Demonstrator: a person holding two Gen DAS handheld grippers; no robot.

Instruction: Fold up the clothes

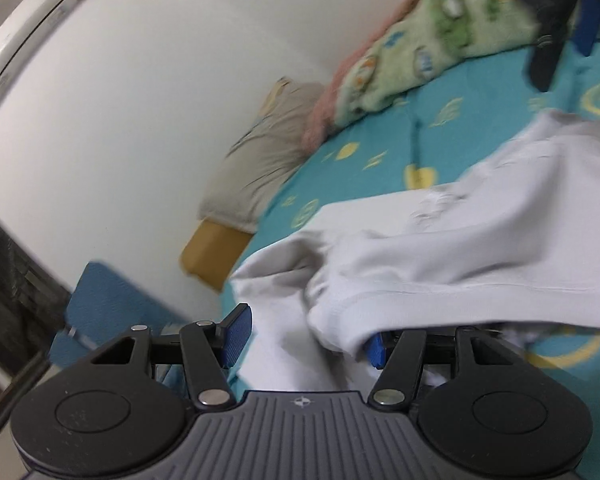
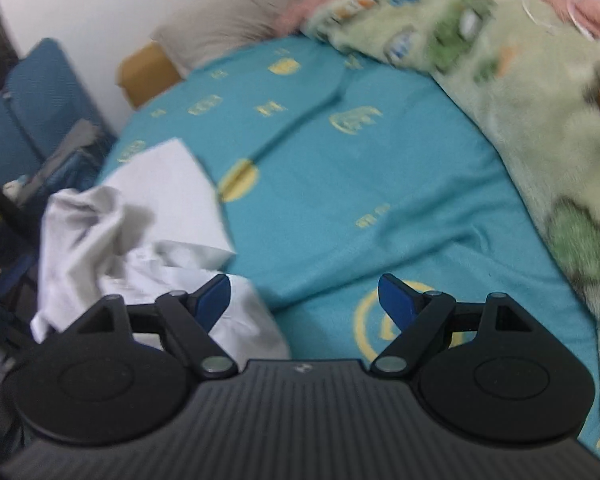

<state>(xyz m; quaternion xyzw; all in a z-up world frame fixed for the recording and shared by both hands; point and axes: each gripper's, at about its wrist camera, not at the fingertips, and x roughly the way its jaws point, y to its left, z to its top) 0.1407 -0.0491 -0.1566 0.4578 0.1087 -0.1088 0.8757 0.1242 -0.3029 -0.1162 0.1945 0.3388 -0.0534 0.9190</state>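
A white garment [image 1: 460, 248] lies crumpled on the teal bed sheet [image 1: 364, 164]. In the left wrist view my left gripper [image 1: 306, 338] is open, its blue pads [image 1: 238, 334] wide apart, with a fold of the garment draped between them and over the right pad. The other gripper [image 1: 556, 20] shows blurred at the top right. In the right wrist view my right gripper [image 2: 306, 300] is open and empty above the sheet [image 2: 340, 184]. The white garment [image 2: 140, 224] lies bunched to its left, under the left pad [image 2: 212, 298].
A green patterned blanket [image 2: 540, 100] with a pink edge covers the far right side of the bed. A beige pillow [image 2: 240, 12] lies against the white wall. A blue chair or bag [image 2: 28, 112] stands beside the bed on the left.
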